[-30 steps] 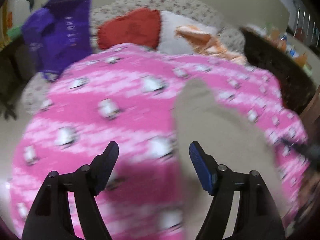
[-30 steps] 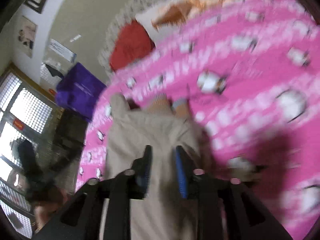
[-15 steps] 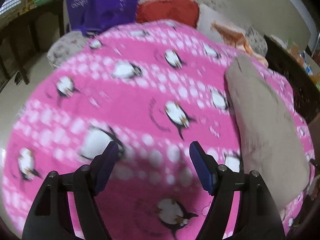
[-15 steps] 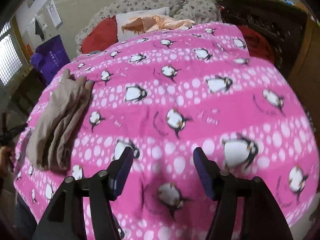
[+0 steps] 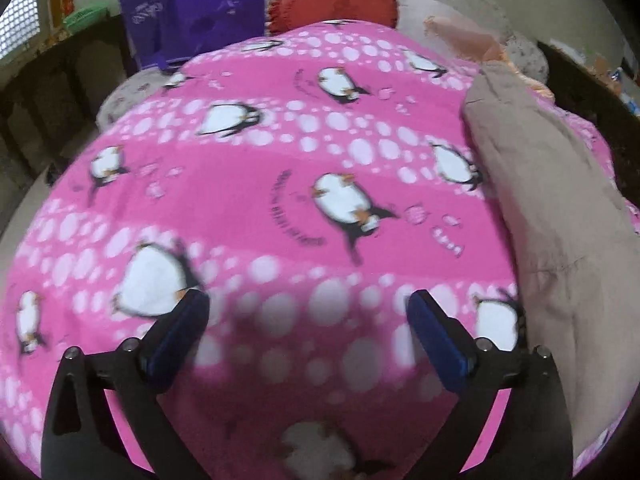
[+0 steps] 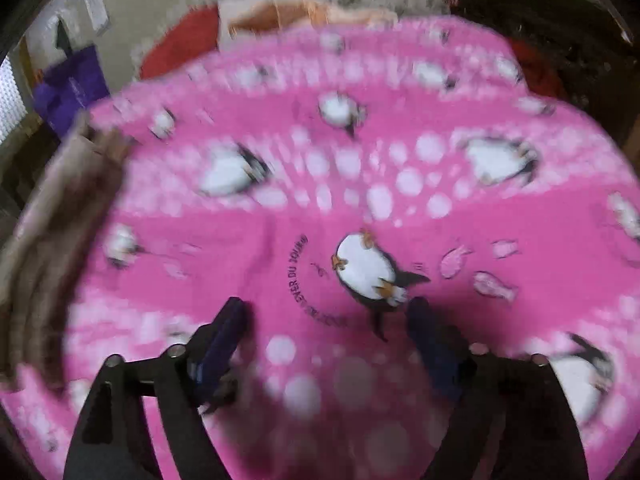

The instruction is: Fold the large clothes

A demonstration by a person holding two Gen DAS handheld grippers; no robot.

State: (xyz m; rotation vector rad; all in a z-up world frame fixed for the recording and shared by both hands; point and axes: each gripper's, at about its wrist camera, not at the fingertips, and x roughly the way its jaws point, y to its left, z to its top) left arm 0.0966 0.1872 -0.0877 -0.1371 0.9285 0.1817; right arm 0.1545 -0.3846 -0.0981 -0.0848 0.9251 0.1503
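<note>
A beige garment (image 5: 552,216) lies folded lengthwise in a long strip on the pink penguin blanket (image 5: 248,208), at the right of the left wrist view. It shows blurred at the left edge of the right wrist view (image 6: 52,240). My left gripper (image 5: 308,312) is open and empty, low over the blanket, left of the garment. My right gripper (image 6: 328,316) is open and empty, close over the blanket (image 6: 400,200), right of the garment.
A purple bag (image 5: 192,4) stands beyond the bed's far left corner. A red cushion (image 5: 332,0), a pale pillow and orange cloth (image 5: 464,36) lie at the head. Dark furniture (image 6: 560,20) flanks the bed's right side, and a dark table (image 5: 48,80) flanks its left.
My right gripper let go of the beige garment, opened and swung right over the blanket. Both grippers have dropped closer to the blanket. The garment now lies flat.
</note>
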